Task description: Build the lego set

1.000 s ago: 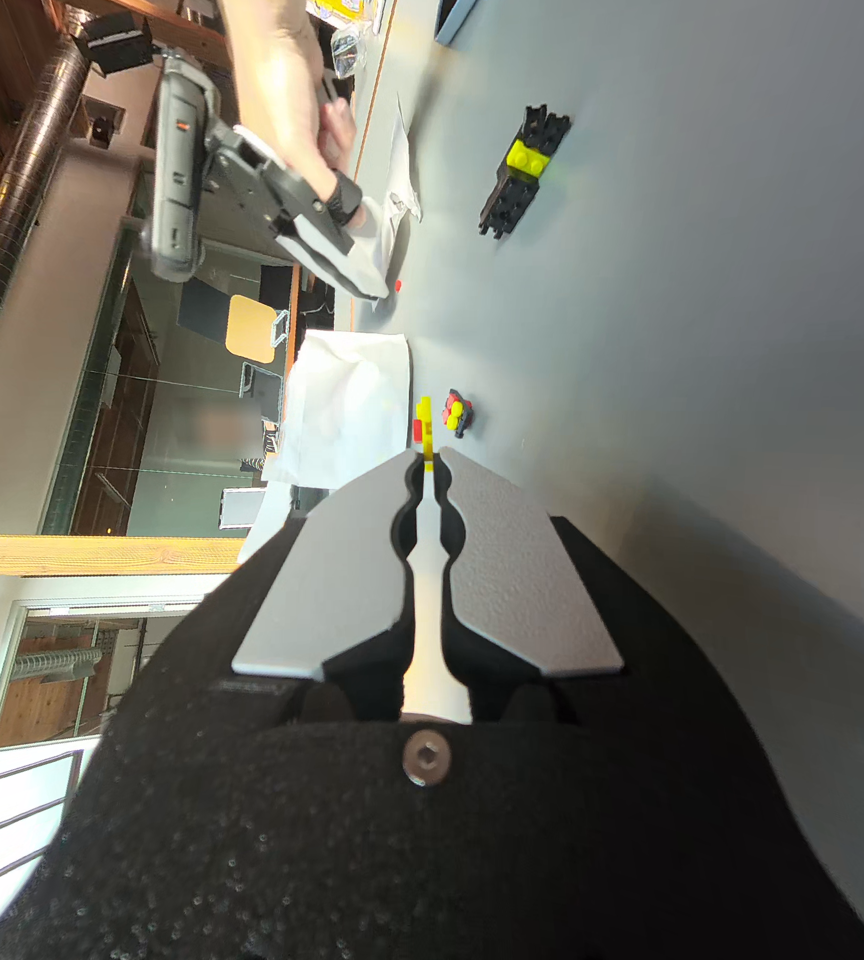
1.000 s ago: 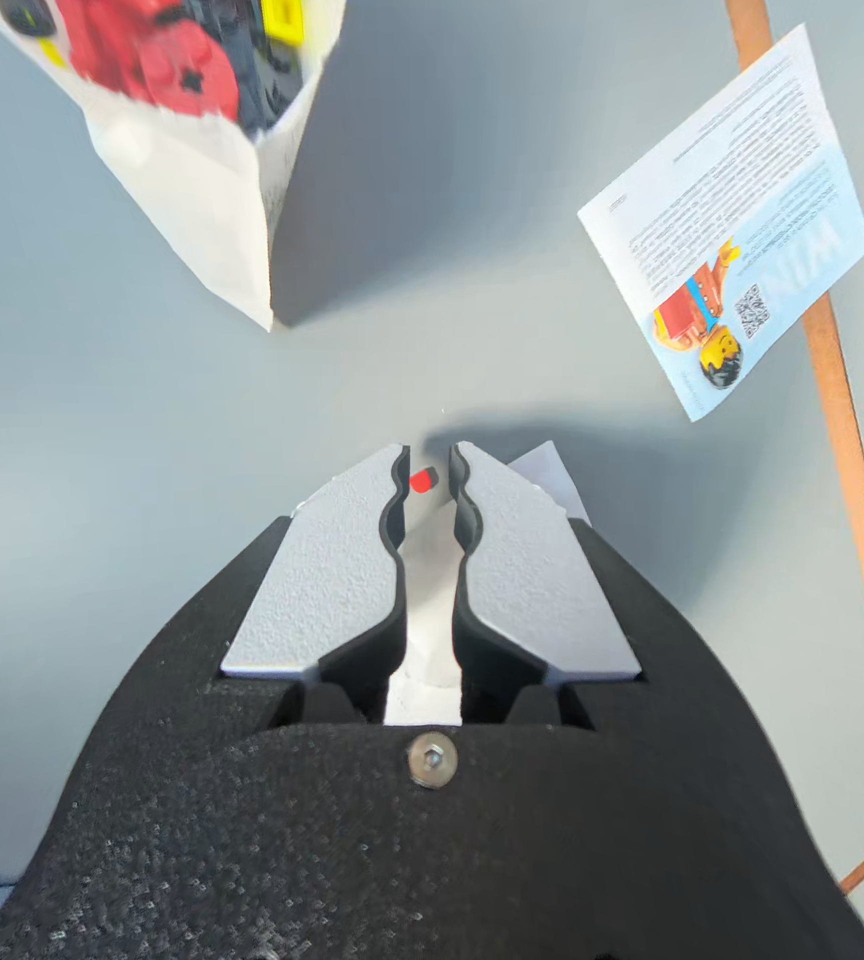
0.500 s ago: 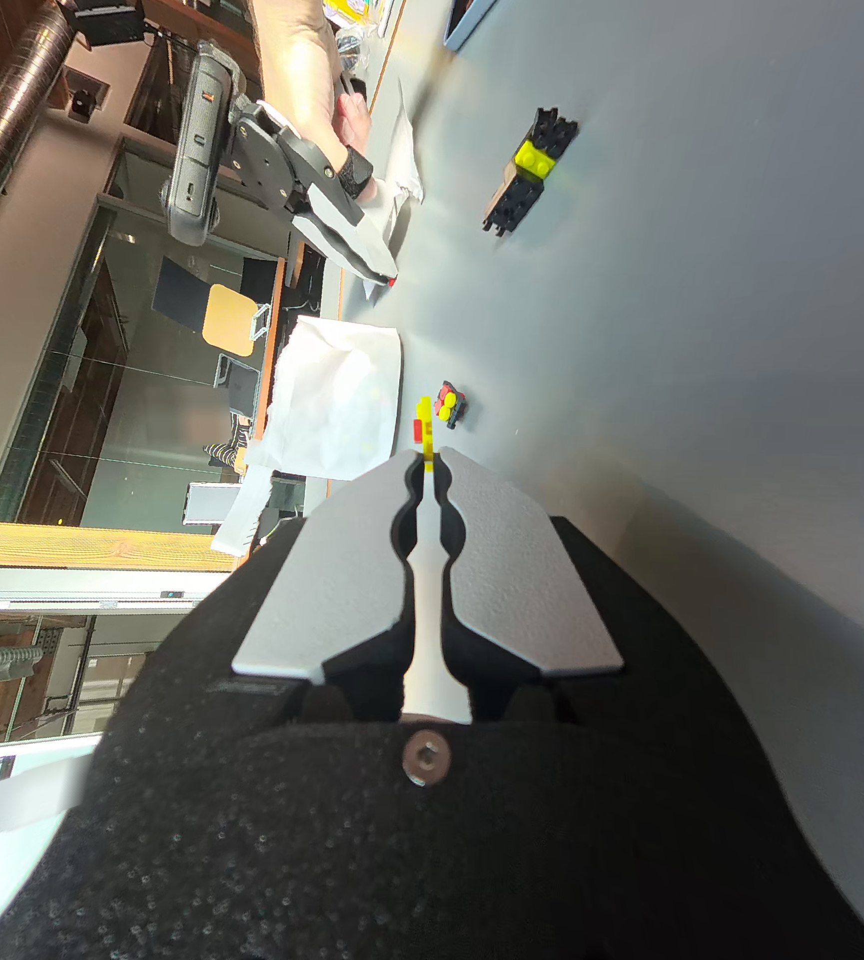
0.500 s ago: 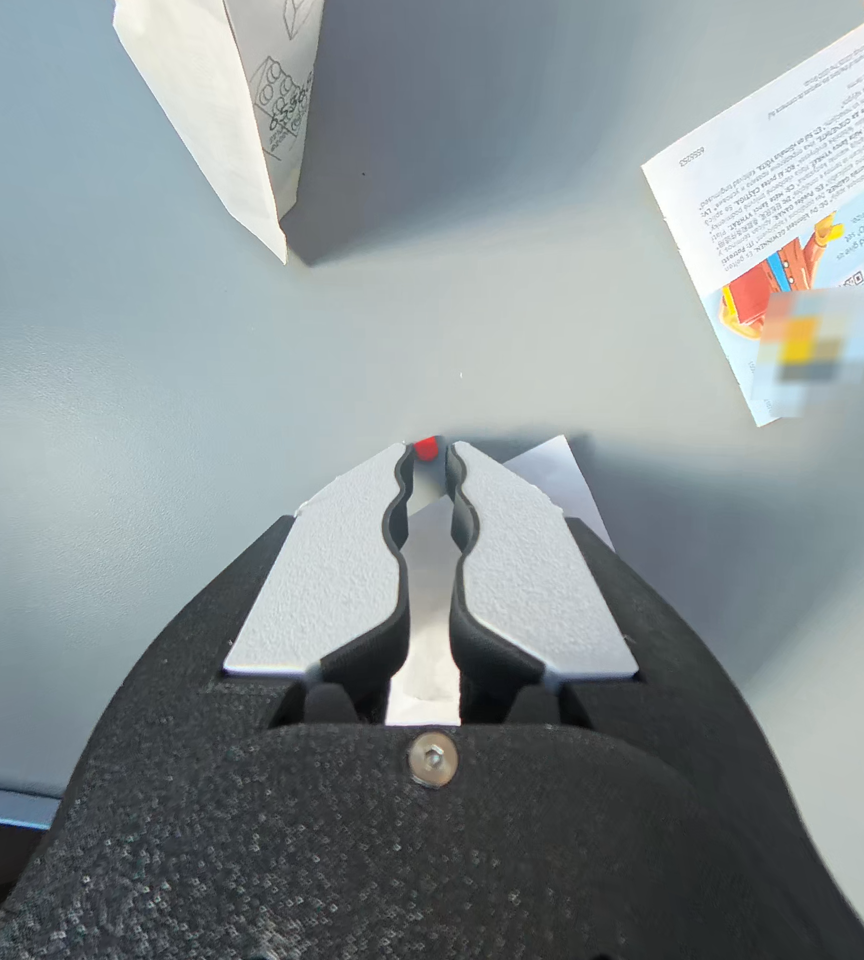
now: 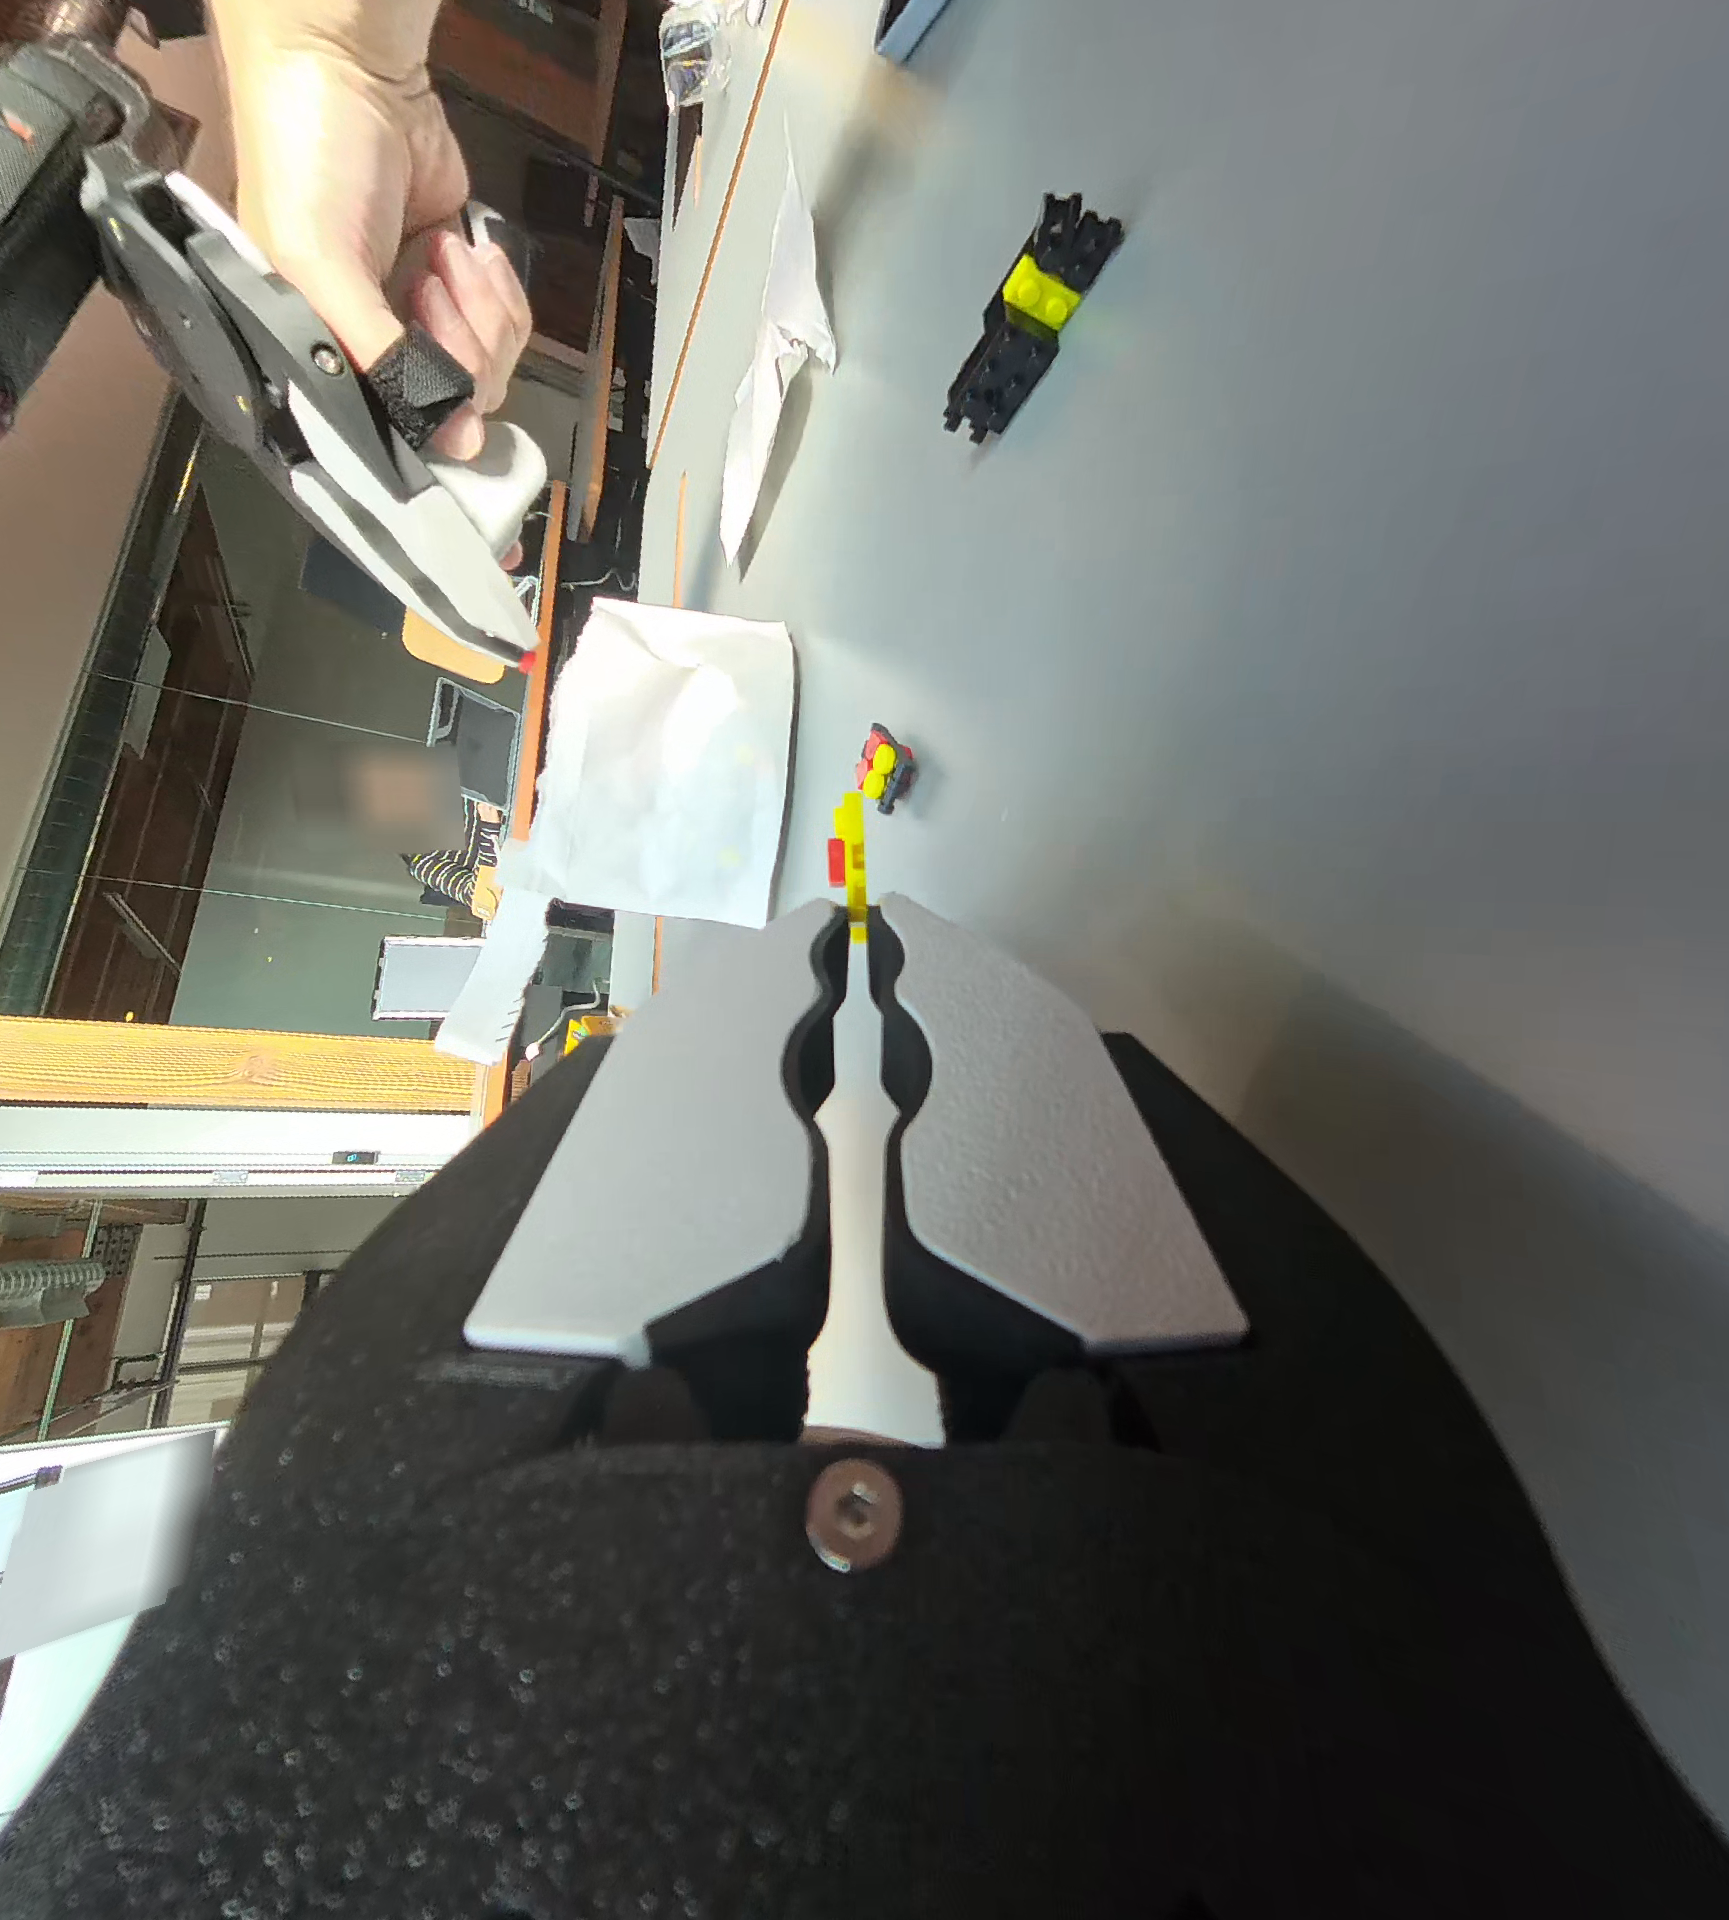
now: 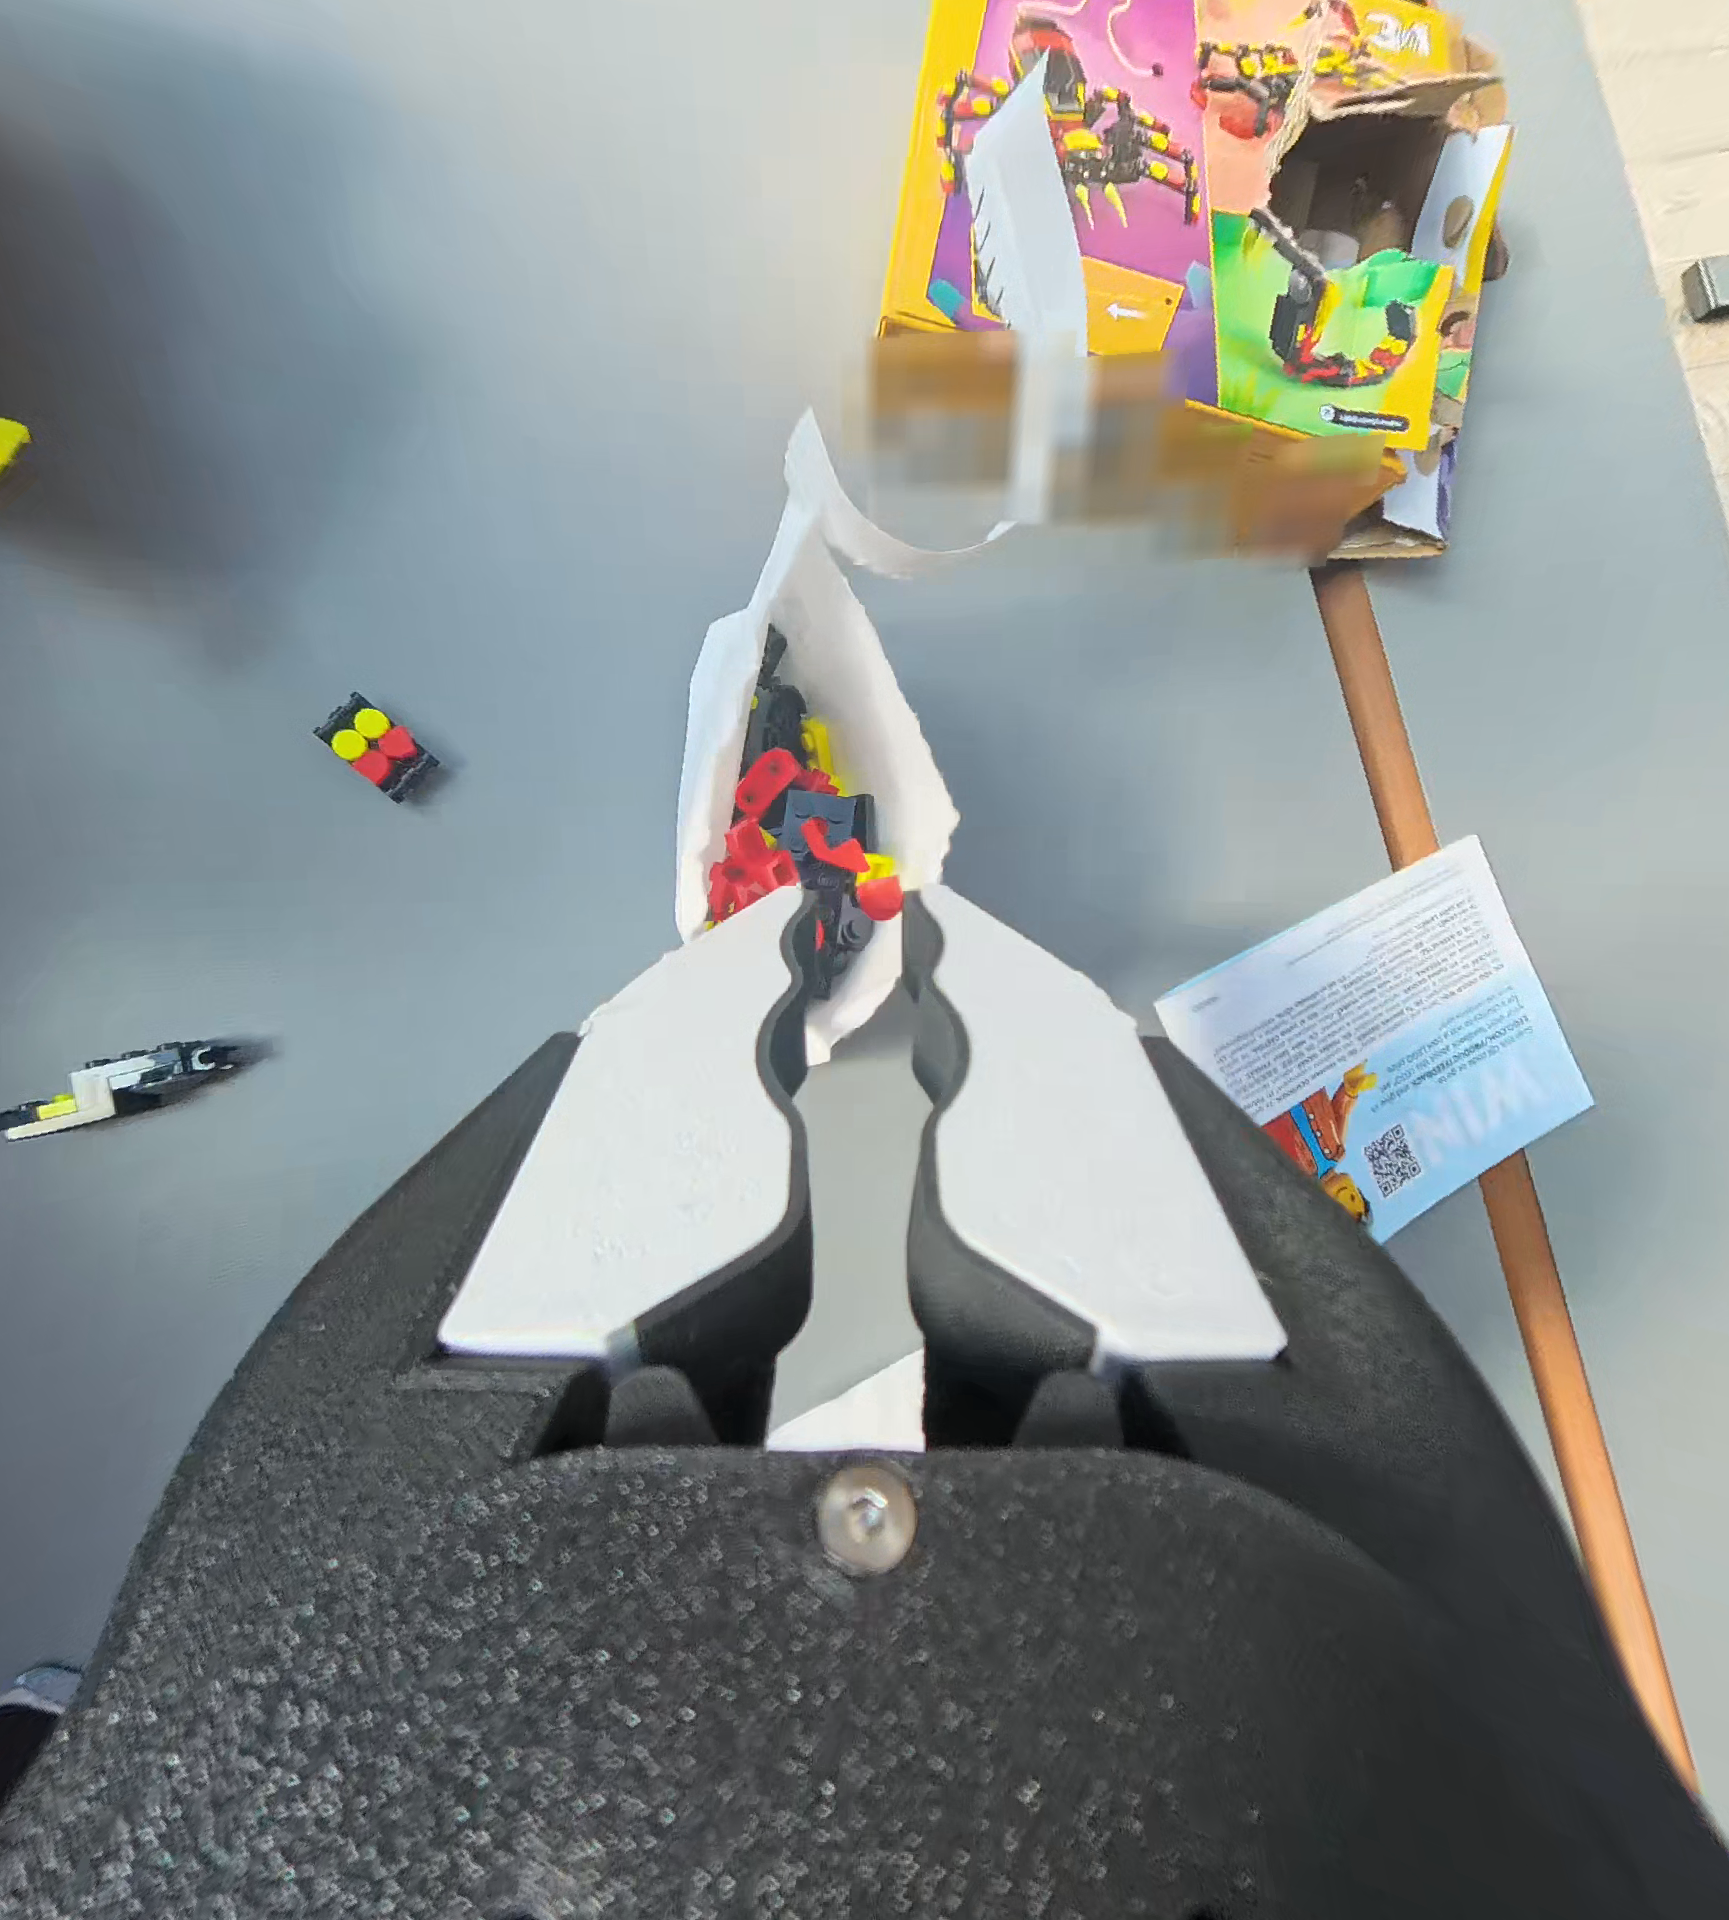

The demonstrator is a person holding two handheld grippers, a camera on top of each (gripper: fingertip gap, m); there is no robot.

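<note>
In the left wrist view my left gripper (image 5: 852,914) is shut on a flat yellow lego piece (image 5: 849,831) with a red bit on it, held above the grey table (image 5: 1359,727). My right gripper (image 5: 517,644) is raised at the upper left in a hand, with a small red piece (image 5: 526,661) pinched at its tip. In the right wrist view the right gripper (image 6: 855,909) hangs high over an open white bag of red, black and yellow bricks (image 6: 798,790). A small black plate with red and yellow studs (image 6: 377,746) lies left of the bag.
A black assembly with a yellow brick (image 5: 1036,312) lies farther off on the table. A black, white and yellow assembly (image 6: 112,1081) lies at the left. A torn lego box (image 6: 1151,208) and a leaflet (image 6: 1379,1039) lie by a wooden strip (image 6: 1400,810) at the right. The grippers' ends are close to 20 cm from one another.
My right gripper shut on the small red piece on the table and lifted it high, away from the surface. My left gripper kept hold of the yellow piece and barely moved.
</note>
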